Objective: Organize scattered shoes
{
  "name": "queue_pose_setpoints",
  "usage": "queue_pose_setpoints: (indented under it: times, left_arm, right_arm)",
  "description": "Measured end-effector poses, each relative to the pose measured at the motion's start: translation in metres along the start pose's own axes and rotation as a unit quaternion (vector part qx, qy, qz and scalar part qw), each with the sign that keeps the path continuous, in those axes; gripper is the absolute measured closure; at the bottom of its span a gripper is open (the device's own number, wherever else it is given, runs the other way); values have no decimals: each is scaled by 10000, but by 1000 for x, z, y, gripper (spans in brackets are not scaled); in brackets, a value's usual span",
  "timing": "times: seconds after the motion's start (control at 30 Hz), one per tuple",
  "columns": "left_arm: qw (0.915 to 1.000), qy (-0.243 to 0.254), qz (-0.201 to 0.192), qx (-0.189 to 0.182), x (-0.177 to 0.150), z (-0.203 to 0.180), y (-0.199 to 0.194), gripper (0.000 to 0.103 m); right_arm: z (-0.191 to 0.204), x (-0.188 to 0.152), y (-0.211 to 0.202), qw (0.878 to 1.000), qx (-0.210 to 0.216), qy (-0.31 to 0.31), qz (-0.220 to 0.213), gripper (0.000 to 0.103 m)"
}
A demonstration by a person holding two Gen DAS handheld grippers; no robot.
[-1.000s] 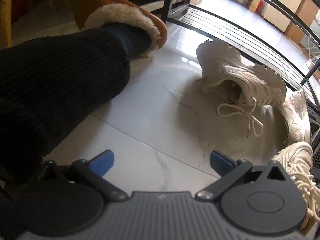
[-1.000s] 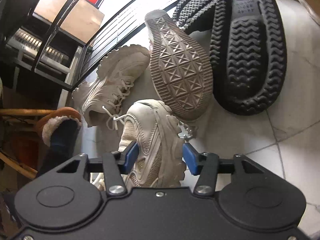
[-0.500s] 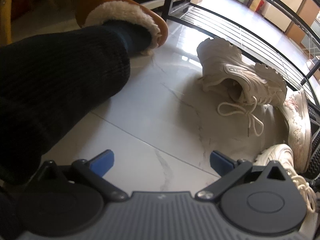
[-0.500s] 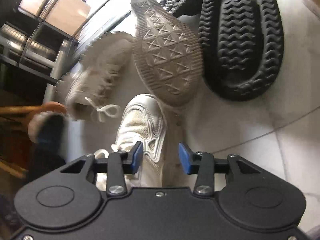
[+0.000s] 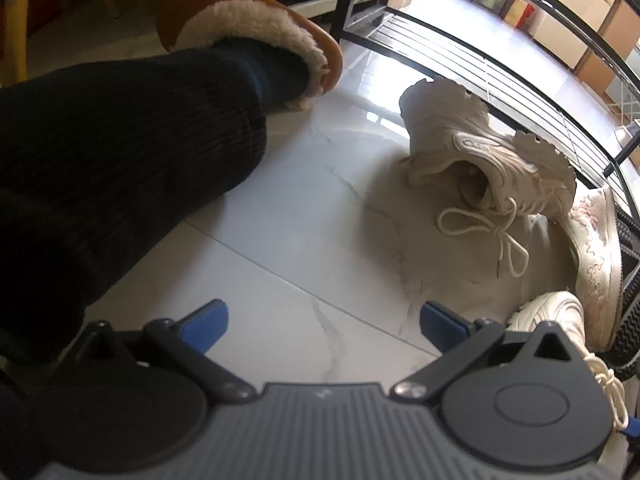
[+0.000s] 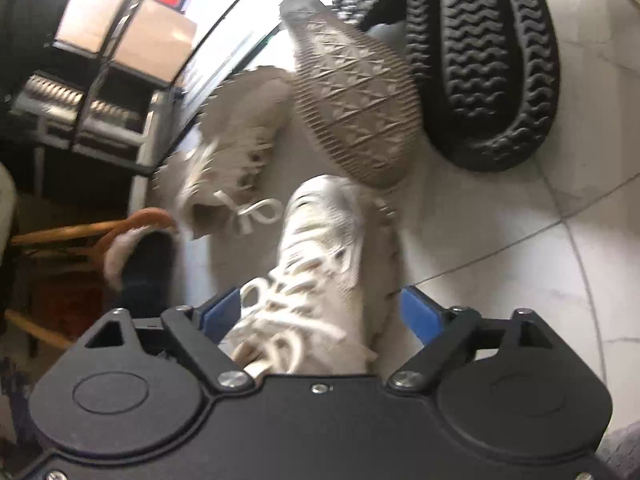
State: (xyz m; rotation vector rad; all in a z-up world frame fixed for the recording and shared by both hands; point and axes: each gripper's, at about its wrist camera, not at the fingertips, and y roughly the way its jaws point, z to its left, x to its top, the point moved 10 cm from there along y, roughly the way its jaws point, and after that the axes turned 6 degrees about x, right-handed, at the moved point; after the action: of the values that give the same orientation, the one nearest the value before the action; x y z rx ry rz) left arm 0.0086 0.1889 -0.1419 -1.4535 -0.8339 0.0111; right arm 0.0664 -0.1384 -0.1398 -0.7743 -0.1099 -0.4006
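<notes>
The right claw is straddling the white sneaker, jaws apart, needing to close; the left claw is hovering open.

The white sneaker's heel is hidden behind the right hand-held gripper; motion blurs the beige sneaker. Black soles run off the top edge.

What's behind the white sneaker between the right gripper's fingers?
Just past the white sneaker's toe lies a shoe tipped up showing its tan patterned sole, with black-soled shoes beyond. That tipped shoe's upper is hidden in this view.
</notes>
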Motion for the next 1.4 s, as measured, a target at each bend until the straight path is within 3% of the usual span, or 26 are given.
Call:
queue_pose_setpoints:
  times: [0.3,0.4,0.53,0.77,0.9,0.93,1.0,1.03,1.07,1.13,1.17,1.3,1.37,1.4]
  left_arm:
    - [9999,12,-142,-48,3,-2,-6,1]
    - [9996,-3,-276,-59,7,-1,-10,1]
    - [9998,-127,-84,-100,4,2,-4,1]
    - [9995,-278,-67,-145,6,5,-4,1]
    - [9995,-269,-28,-176,5,3,-3,1]
    - [9995,-272,-32,-172,5,4,-3,1]
    - [9994,-316,-25,-153,5,5,-3,1]
    - [9994,-328,-20,-147,5,6,-3,1]
    - [9993,-350,-5,-133,5,7,-2,1]
    - [9992,-399,7,-104,5,10,-1,1]
    - [9991,-422,-1,-86,5,11,-1,1]
    - [9981,-584,-170,97,10,20,-5,1]
    - [9966,-690,-366,269,16,27,-10,1]
    - [9956,-736,-476,339,19,31,-13,1]
  right_arm:
    - [31,-21,27,9915,-803,-995,238,2]
    - [37,-29,53,9788,-1291,-1479,583,1]
    - [30,-37,73,9629,-1758,-1824,932,4]
    - [32,-38,82,9493,-1780,-2259,1273,13]
    - [41,-40,87,9356,-1719,-2665,1553,13]
    - [46,-41,92,9249,-1673,-2943,1733,13]
    - [52,-42,95,9155,-1637,-3177,1850,13]
    - [60,-45,99,8971,-1558,-3591,2048,13]
    - [63,-47,101,8888,-1515,-3769,2121,13]
    - [77,-58,106,8529,-1361,-4456,2355,13]
    - [82,-61,107,8430,-1330,-4628,2396,13]
    - [108,-92,113,7579,-1036,-5879,2631,13]
    - [116,-104,116,7275,-978,-6256,2642,11]
    - [120,-110,121,7036,-1101,-6524,2592,12]
